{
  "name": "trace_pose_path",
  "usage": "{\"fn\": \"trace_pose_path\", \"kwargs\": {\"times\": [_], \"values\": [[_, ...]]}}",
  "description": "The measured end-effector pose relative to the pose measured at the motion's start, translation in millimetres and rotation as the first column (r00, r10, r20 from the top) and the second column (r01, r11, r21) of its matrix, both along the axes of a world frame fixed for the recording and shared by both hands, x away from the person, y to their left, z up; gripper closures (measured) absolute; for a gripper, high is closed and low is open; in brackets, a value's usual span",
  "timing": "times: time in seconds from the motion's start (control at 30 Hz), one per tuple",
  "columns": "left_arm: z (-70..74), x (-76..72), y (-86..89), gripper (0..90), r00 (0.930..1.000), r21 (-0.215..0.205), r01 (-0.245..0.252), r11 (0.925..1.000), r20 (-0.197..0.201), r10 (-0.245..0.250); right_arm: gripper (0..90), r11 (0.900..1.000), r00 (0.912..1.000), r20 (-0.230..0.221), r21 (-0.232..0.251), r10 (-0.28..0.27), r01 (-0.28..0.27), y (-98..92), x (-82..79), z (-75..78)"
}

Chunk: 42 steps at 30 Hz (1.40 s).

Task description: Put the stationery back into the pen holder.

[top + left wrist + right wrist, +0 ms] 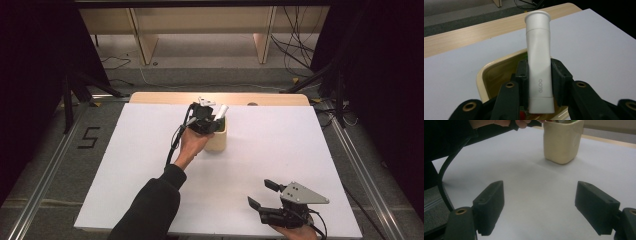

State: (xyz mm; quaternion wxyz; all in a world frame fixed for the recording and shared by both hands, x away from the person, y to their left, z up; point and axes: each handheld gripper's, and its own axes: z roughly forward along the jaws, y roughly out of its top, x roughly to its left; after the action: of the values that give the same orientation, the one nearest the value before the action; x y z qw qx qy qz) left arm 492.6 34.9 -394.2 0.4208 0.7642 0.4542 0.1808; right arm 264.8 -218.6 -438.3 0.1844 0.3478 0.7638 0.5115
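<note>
1. In the high view, the left gripper [212, 119] was over the cream container [218, 138] at the far middle of the white table [150, 150], its fingers clamped on a white tube [221, 110] that rose above the container's rim. The right gripper [262, 194] hovered well apart from the container, near the table's front edge, fingers spread with nothing between them.
2. In the left gripper view, both fingers [522, 75] pressed the sides of the tube [539, 62], which stood nearly upright over the container's [484, 75] open mouth.
3. In the right gripper view, the open fingers [490, 205] faced the container [561, 141], which stood far beyond them on the table.
</note>
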Motion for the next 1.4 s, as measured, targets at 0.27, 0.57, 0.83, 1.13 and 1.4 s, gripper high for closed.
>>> {"fn": "trace_pose_path", "kwargs": {"times": [0.27,0.57,0.83,1.13,1.4], "values": [[-2.1,0.2,-1.7,69.6,0.9999,0.015,-0.001,0.9999,-0.010,0.001,24.3,1.000,1.0000,-0.003,0.001,0.001,-0.001,0.5,-0.4,0.1],[10.6,-5.1,-2.1,50.7,0.9999,0.007,-0.012,0.9999,-0.009,0.012,24.4,1.000,1.0000,-0.003,0.003,0.003,-0.003,0.5,-0.3,0.0],[23.1,-13.8,7.0,37.4,0.9994,-0.025,0.032,0.9992,-0.014,-0.032,24.3,1.000,1.0000,-0.006,0.001,0.002,-0.002,0.5,0.2,-0.4],[37.4,-33.2,21.0,31.5,0.9945,-0.057,0.103,0.9931,-0.016,-0.104,24.3,1.000,1.0000,-0.006,0.005,0.000,0.000,0.9,0.3,-0.4],[43.0,-52.1,37.6,28.9,0.9899,-0.078,0.140,0.9871,-0.009,-0.141,24.3,1.000,1.0000,-0.007,0.005,-0.001,0.001,0.5,0.5,-0.2]]}}
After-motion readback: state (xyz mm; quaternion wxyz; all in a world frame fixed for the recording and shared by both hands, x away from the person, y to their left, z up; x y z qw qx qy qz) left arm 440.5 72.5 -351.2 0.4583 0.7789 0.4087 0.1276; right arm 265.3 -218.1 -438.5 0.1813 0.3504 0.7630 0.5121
